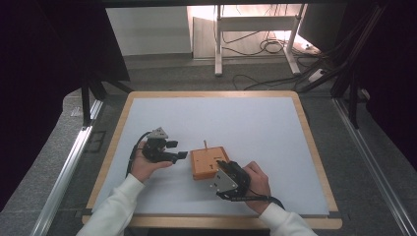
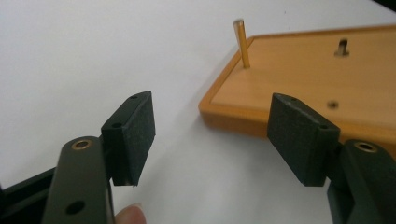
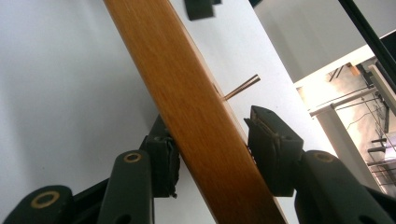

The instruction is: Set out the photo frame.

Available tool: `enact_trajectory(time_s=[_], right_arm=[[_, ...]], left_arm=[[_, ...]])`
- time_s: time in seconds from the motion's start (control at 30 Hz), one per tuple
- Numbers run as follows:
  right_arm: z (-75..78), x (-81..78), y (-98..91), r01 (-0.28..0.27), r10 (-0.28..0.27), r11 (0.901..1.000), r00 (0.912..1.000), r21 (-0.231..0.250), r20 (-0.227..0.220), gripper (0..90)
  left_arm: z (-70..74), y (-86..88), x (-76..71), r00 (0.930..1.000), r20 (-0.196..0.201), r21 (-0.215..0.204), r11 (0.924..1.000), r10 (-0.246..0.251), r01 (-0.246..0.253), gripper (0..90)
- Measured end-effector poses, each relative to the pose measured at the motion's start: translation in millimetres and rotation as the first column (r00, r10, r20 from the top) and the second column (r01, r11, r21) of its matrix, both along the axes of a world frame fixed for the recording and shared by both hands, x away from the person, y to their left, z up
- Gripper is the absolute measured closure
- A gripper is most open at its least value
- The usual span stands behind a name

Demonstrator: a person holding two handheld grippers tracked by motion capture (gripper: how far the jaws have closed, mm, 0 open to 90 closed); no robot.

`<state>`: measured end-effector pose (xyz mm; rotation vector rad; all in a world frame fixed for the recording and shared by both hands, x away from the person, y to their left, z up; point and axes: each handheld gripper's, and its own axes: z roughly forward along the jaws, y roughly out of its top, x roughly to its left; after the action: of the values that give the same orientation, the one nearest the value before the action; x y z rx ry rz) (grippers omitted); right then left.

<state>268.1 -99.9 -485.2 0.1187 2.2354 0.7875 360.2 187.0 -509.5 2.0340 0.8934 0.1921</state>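
Right hand-held gripper (image 1: 222, 173) pinches the wooden peg board (image 1: 206, 161); left hand-held gripper (image 1: 178, 150), spread empty at nine o'clock, should steady the board's edge, clear of the upright peg (image 1: 205, 144).

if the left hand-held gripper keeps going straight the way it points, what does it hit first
Most likely the near edge of the wooden board. The left hand-held gripper stands open with nothing between its jaws, white table below, and the board lies just ahead, to the right. The upright peg stands farther back. Depth is hard to judge.

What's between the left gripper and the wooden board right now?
Nothing: the high view shows bare white tabletop between the open left gripper and the wooden board; the left gripper view shows the same gap.
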Motion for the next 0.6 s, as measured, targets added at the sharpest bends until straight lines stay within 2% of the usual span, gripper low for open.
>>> enact_trajectory(time_s=[0.07, 0.23, 0.4, 0.6], right_arm=[[1.9, 0.9, 0.0, -0.002, 0.002, 1.0000, 1.0000, -0.004, -0.002, 56.1], [11.5, 9.1, 0.3, -0.010, 0.010, 1.0000, 0.9992, 0.000, -0.039, 57.7], [23.1, 19.6, 4.5, -0.022, 0.021, 0.9997, 0.9977, -0.015, -0.065, 61.3], [38.3, 36.1, 6.8, -0.038, 0.036, 0.9991, 0.9936, -0.020, -0.107, 65.1]], left_arm=[[-2.1, 3.9, -5.2, 1.0000, 0.000, 0.006, 1.0000, 0.000, 0.000, 31.3], [-9.3, 13.5, -14.5, 0.9998, -0.009, 0.010, 0.9998, 0.016, -0.015, 30.8], [-15.4, 18.7, -15.8, 0.9995, -0.021, 0.015, 0.9996, 0.025, -0.025, 30.4], [-18.3, 16.7, -15.3, 0.9995, -0.027, 0.025, 0.9995, 0.019, -0.018, 30.3]])
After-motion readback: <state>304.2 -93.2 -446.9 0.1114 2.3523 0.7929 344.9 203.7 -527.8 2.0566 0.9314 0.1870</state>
